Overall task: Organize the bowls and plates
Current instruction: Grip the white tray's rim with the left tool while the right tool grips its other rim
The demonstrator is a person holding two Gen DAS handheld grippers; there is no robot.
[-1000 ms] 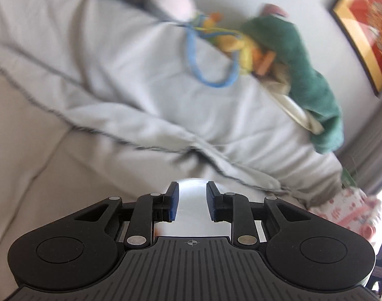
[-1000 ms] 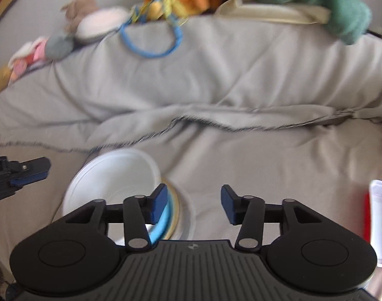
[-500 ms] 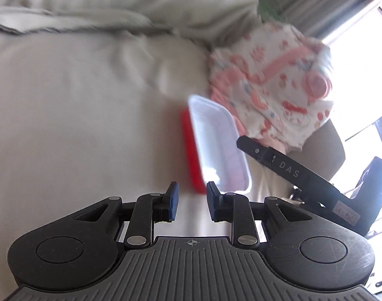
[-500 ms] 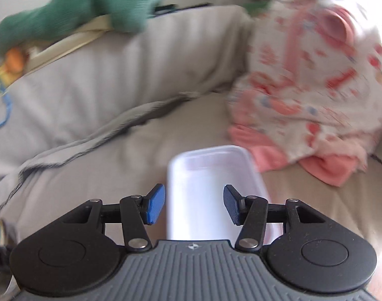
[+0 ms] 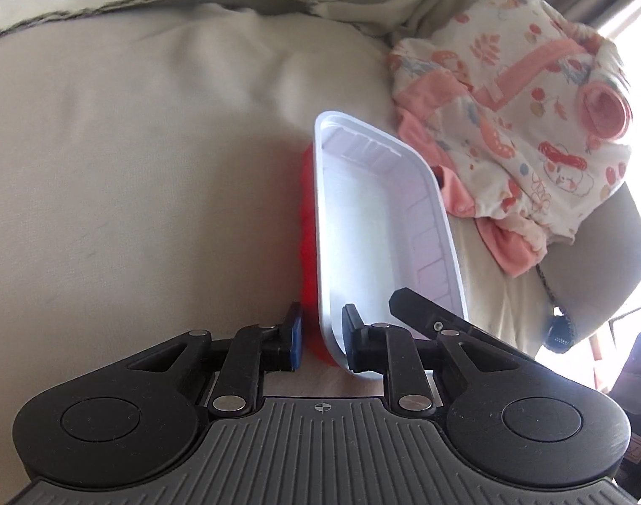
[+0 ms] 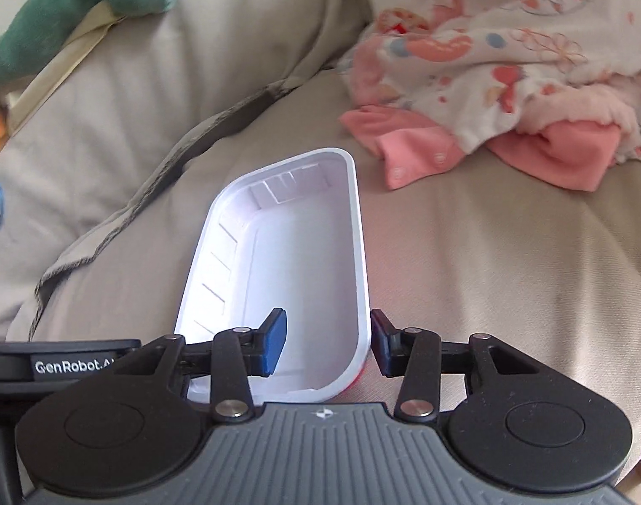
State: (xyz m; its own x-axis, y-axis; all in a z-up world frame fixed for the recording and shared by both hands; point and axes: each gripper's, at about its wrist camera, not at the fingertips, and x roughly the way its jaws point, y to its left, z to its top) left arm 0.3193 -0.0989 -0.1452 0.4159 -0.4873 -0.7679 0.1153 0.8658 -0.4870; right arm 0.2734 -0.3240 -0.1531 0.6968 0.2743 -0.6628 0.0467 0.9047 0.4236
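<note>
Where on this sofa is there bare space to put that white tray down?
Bare beige sofa cushion lies left of the white rectangular plastic tray, up to the back cushions. Right of it is crowded: the pink patterned baby clothes almost touch it.

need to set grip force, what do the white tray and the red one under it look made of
White tray: probably thin moulded plastic or foam, satin finish, ribbed walls and rolled rim. Red tray: likely similar plastic, only a glossy edge shows.

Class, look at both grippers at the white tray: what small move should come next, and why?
Probably finish closing both grippers. The left gripper and right gripper each straddle a long wall of the white tray on the sofa, jaws closing but apparently not yet pressing.
</note>
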